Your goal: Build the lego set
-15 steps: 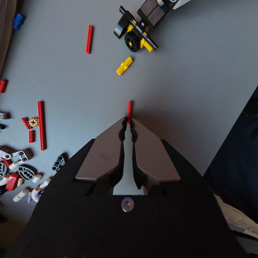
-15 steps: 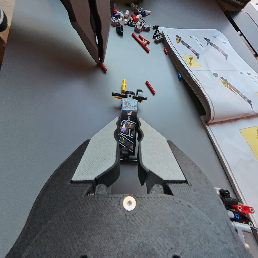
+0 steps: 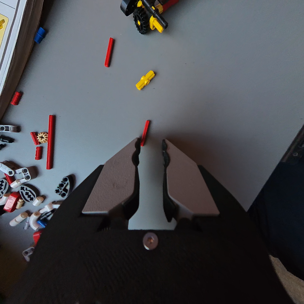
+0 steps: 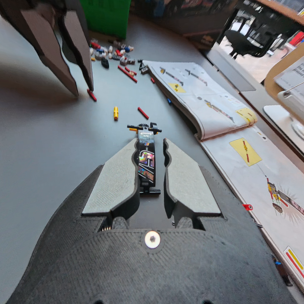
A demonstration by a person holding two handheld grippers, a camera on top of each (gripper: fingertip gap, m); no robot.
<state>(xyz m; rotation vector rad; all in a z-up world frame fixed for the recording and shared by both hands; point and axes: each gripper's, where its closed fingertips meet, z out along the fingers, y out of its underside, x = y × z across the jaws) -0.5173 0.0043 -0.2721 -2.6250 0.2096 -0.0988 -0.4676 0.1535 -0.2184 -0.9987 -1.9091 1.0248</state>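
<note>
Left gripper [image 3: 152, 143]: jaws spread, nothing pinched; short red axle [image 3: 145, 133] lies flat on grey table [image 3: 213, 82], one end touching left pad, clear of other.

Right gripper [image 4: 150, 141]: jaws spread astride black panel assembly [image 4: 146, 158] with glossy foil sticker; gap shows at right pad.

Ribbed yellow connector [image 3: 145, 80] near; open instruction booklet [image 4: 213, 102] along table's right edge.

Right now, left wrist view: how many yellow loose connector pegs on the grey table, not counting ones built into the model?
1. The yellow connector peg lies alone between the black model and the open left gripper. Others may hide in the parts pile.
</note>
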